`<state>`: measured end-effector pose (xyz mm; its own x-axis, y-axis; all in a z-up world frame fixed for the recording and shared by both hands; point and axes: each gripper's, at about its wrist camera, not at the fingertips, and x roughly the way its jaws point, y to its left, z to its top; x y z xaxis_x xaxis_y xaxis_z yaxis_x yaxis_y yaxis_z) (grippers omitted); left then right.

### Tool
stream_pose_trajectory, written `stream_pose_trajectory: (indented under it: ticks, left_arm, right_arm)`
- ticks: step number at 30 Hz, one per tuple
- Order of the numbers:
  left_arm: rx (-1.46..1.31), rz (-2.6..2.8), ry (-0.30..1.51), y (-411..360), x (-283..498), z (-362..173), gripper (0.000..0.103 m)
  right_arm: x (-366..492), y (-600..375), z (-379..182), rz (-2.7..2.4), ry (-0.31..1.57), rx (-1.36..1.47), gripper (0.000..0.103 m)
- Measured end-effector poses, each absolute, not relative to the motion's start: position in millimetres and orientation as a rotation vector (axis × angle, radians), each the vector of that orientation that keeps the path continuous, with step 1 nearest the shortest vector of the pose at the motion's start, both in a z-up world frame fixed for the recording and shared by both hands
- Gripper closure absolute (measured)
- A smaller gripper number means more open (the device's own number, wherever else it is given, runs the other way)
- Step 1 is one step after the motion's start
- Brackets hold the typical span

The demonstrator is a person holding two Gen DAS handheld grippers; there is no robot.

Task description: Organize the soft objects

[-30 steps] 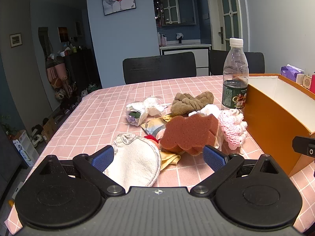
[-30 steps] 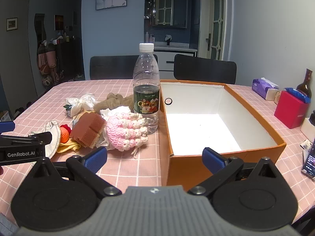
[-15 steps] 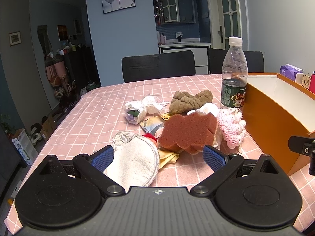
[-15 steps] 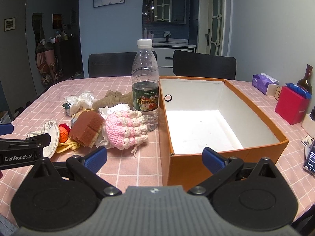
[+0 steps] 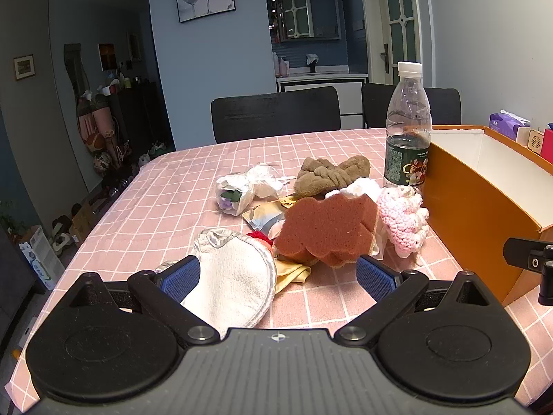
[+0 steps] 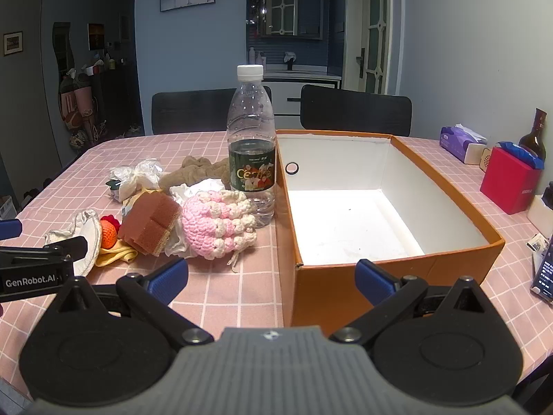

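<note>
Currently I hold both the left gripper [image 5: 278, 273] and right gripper [image 6: 271, 276] with jaws wide open, empty. Soft pile on the pink checked table [image 6: 224, 290]: rust-brown sponge [image 5: 328, 231], pink-and-cream crochet piece [image 6: 216, 223], white terry pad [image 5: 235, 280], beside the empty orange box [image 6: 345, 283].

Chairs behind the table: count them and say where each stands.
2. One black chair stands behind the water bottle; the other chair stands behind the orange box. More may be hidden.
</note>
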<state>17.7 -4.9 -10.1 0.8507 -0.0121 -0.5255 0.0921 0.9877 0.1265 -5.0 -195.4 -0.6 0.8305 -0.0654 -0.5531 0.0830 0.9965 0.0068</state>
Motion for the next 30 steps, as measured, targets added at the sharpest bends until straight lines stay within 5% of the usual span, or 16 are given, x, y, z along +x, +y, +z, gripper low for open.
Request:
stream_pose_trajectory:
  ticks: [30]
  left_arm:
    - [0.136,-0.048,0.569,0.7,17.7,-15.1,0.0]
  right_arm:
    - [-1.8,-192.9,-3.3,-0.066,0.603,0.036,0.002]
